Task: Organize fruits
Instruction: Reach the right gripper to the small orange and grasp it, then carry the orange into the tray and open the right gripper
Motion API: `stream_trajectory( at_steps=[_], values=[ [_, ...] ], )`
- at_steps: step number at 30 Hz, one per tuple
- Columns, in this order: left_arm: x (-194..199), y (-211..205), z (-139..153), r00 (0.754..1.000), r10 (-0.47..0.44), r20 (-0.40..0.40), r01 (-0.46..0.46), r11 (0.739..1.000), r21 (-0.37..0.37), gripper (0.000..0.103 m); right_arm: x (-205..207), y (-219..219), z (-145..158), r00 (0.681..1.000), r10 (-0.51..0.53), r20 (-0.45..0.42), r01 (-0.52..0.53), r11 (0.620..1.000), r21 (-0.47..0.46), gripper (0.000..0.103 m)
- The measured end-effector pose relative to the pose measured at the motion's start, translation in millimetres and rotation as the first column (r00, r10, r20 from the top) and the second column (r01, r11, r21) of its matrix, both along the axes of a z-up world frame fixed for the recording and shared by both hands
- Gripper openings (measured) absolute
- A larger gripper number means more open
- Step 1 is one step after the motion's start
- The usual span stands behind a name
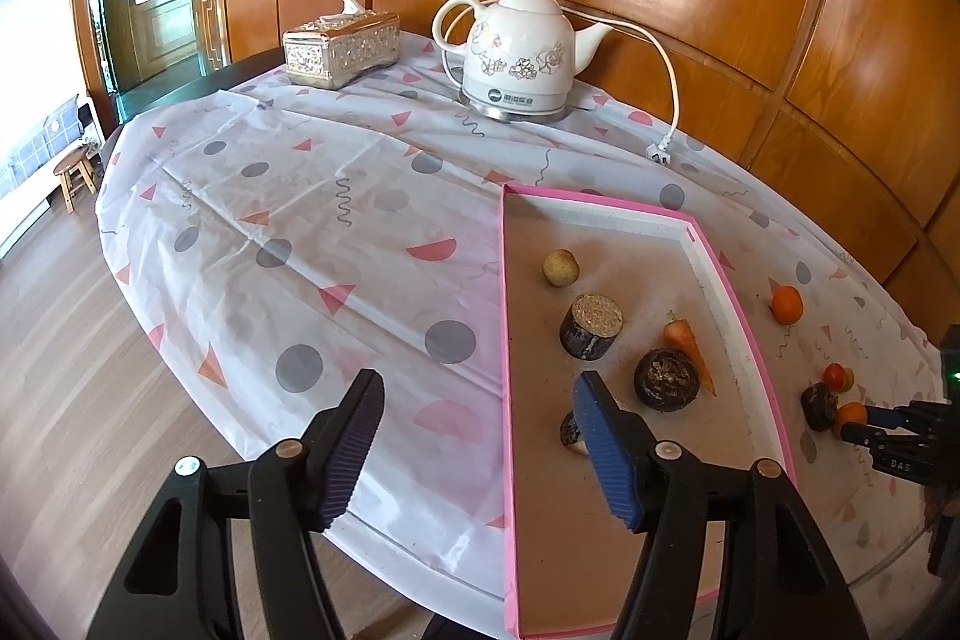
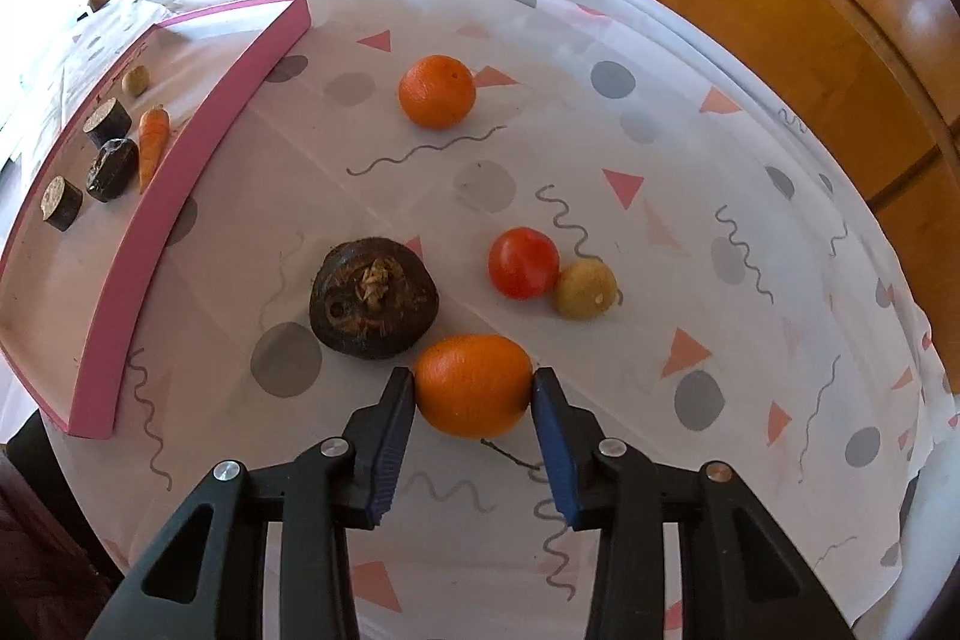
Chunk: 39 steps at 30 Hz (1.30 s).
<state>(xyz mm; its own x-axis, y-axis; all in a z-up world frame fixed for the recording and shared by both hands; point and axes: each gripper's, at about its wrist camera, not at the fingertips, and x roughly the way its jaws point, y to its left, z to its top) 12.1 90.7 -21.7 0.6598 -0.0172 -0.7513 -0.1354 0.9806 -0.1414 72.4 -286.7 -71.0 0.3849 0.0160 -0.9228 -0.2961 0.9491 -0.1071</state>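
Observation:
My right gripper (image 2: pixel 473 382) is shut on an orange (image 2: pixel 474 400) that rests on the patterned tablecloth, one pad against each side. Beside it lie a dark round root (image 2: pixel 373 307), a red tomato (image 2: pixel 523 262), a small yellowish fruit (image 2: pixel 585 289) and a second orange (image 2: pixel 437 91). The pink-rimmed tray (image 1: pixel 507 340) holds a yellowish ball (image 1: pixel 561 268), a dark cylinder (image 1: pixel 591 325), a carrot (image 1: pixel 690 346), a dark round piece (image 1: pixel 666 379) and a small dark piece partly hidden by a finger. My left gripper (image 1: pixel 477 400) hangs open over the tray's left rim, holding nothing.
A white kettle (image 1: pixel 519 52) on its base and a silver tissue box (image 1: pixel 342 49) stand at the table's far side, and the kettle's cord ends in a plug (image 1: pixel 657 154). Wooden wall panels run behind the table. The floor drops away to the left.

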Motion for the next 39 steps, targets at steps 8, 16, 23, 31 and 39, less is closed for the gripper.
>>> stream_trajectory(
  at_steps=[8,16,23,31,39],
  values=[
    [-2,-1,0,1.000,-0.005,0.002,0.005,1.000,-0.004,0.073,-18,-7,10,0.997,-0.064,0.040,0.062,0.997,0.050,0.038],
    [-1,-1,-2,1.000,-0.001,-0.007,0.001,1.000,-0.009,0.073,-36,-2,35,0.994,-0.080,0.073,0.069,0.987,0.143,0.038],
    [-2,3,-2,1.000,0.012,-0.009,-0.012,1.000,-0.021,0.073,-46,21,54,0.993,-0.039,0.114,0.015,0.979,0.202,0.038],
    [-5,17,-3,0.997,0.069,-0.015,-0.070,0.997,-0.034,0.074,-47,61,64,0.990,0.039,0.135,-0.074,0.960,0.268,0.038],
    [-7,31,-2,0.993,0.118,-0.013,-0.119,0.992,-0.041,0.074,-37,122,61,0.978,0.158,0.137,-0.192,0.939,0.286,0.038]
  ],
)
